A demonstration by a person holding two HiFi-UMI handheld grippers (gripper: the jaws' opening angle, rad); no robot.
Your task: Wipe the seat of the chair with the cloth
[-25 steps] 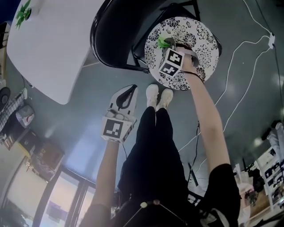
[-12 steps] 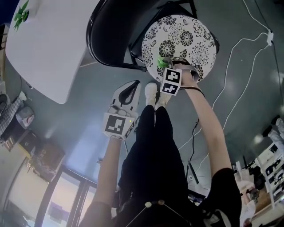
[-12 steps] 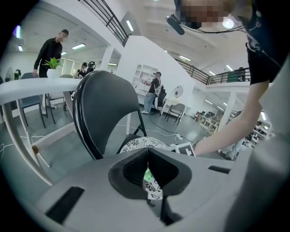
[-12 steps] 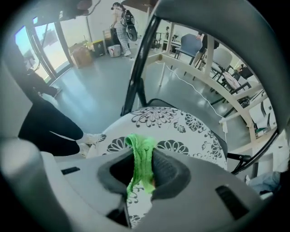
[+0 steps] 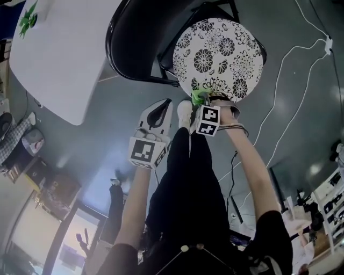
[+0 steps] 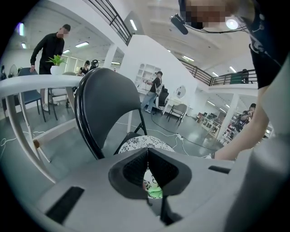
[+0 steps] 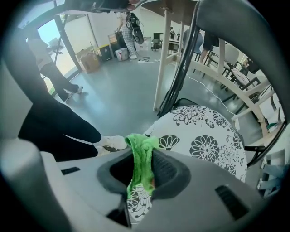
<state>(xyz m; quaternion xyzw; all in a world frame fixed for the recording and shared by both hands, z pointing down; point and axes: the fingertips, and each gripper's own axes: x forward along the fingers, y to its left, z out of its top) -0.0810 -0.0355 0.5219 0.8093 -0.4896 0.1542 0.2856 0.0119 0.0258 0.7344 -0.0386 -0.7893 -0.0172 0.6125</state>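
Observation:
The chair's round seat (image 5: pixel 220 53) is white with black flower prints; its black backrest (image 5: pixel 137 40) stands to the left. My right gripper (image 5: pixel 200 100) sits at the seat's near edge, shut on a green cloth (image 5: pixel 198 96). In the right gripper view the green cloth (image 7: pixel 141 163) is pinched between the jaws, above the seat (image 7: pixel 204 140). My left gripper (image 5: pixel 156 115) hangs over the floor left of the seat, its jaws closed together with nothing between them. Past them in the left gripper view show the backrest (image 6: pixel 108 108) and the seat (image 6: pixel 145 143).
A white table (image 5: pixel 59 48) with a small green plant (image 5: pixel 27 16) stands at the left. White cables (image 5: pixel 290 80) run over the grey floor at the right. The person's white shoes (image 5: pixel 185 113) stand just before the seat. People and other chairs are far off.
My right gripper has dragged the green cloth from the seat's left middle toward me to its near edge. The left gripper has drifted slightly right.

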